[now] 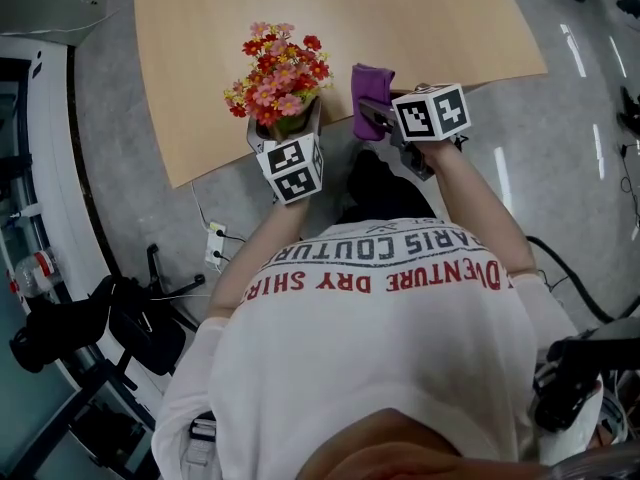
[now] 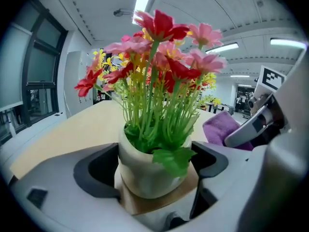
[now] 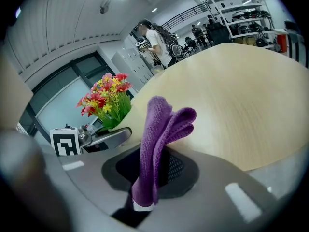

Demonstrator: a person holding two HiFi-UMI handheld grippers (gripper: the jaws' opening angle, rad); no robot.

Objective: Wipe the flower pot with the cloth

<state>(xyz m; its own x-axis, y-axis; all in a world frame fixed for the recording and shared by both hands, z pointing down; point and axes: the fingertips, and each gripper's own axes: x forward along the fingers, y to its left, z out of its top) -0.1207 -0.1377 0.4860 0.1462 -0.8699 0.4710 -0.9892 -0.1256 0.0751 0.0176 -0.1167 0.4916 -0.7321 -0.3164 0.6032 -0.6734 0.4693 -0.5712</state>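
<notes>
Your left tongs (image 2: 155, 161) clamp the small white flower pot (image 2: 145, 173) at the near edge of the pale wooden worktop (image 1: 400, 18); just right of that pot, your right tongs (image 3: 154, 173) pinch the folded purple cloth (image 3: 159, 129) upright, ready to wipe leftward.

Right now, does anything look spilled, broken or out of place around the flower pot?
Nothing stands out. The flower pot looks upright near the table edge, held by the left gripper. No soil is spilled. The right gripper holds the purple cloth, loosely folded.
</notes>
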